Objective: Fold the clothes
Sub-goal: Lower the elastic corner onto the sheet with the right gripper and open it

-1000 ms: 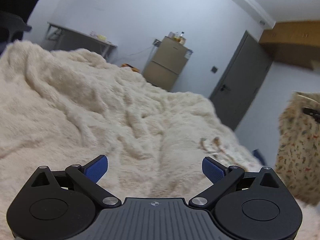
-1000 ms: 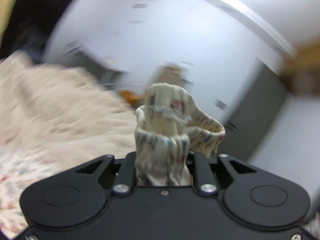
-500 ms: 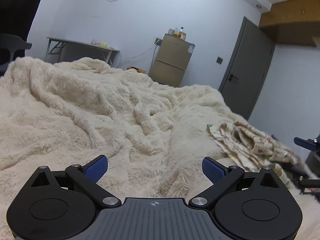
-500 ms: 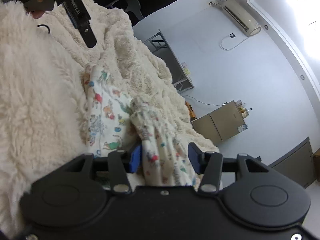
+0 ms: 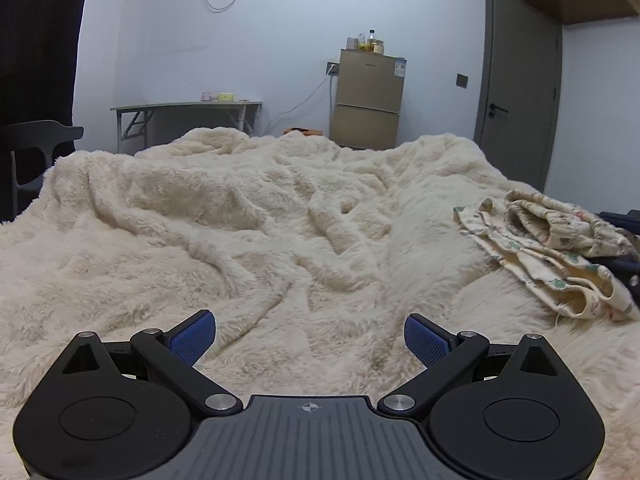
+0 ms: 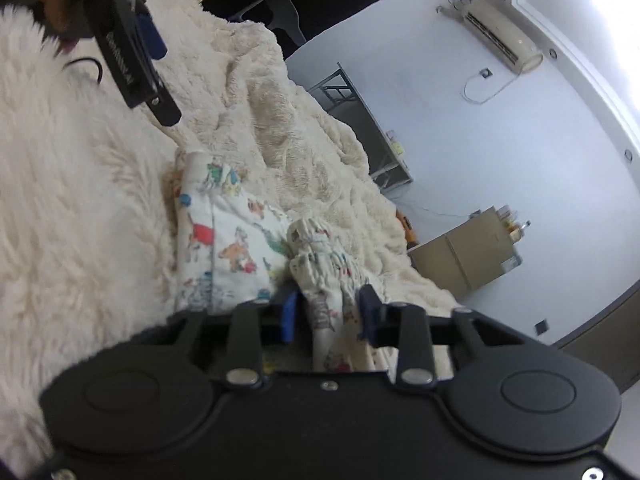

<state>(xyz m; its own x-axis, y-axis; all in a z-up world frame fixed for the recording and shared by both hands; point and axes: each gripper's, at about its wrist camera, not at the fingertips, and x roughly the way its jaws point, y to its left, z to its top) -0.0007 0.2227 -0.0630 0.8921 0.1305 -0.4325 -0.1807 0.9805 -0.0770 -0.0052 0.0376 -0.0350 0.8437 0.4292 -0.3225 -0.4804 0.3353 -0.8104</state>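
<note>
The right gripper [image 6: 329,314] has its blue pads [image 6: 289,316] set either side of a gathered ridge of the printed garment [image 6: 236,248]; the jaws have just been closing, though a sliver of gap shows beside the left pad, so a firm clamp cannot be told. The left gripper [image 5: 310,338] stands wide apart, nothing between its pads — only the cream fleece blanket [image 5: 240,216] below. The left view alone shows the garment's ruffled elastic opening, crumpled at the blanket's right edge; the right view alone shows its bright cartoon figures. The cloth is thin and creased, the blanket shaggy and rumpled.
</note>
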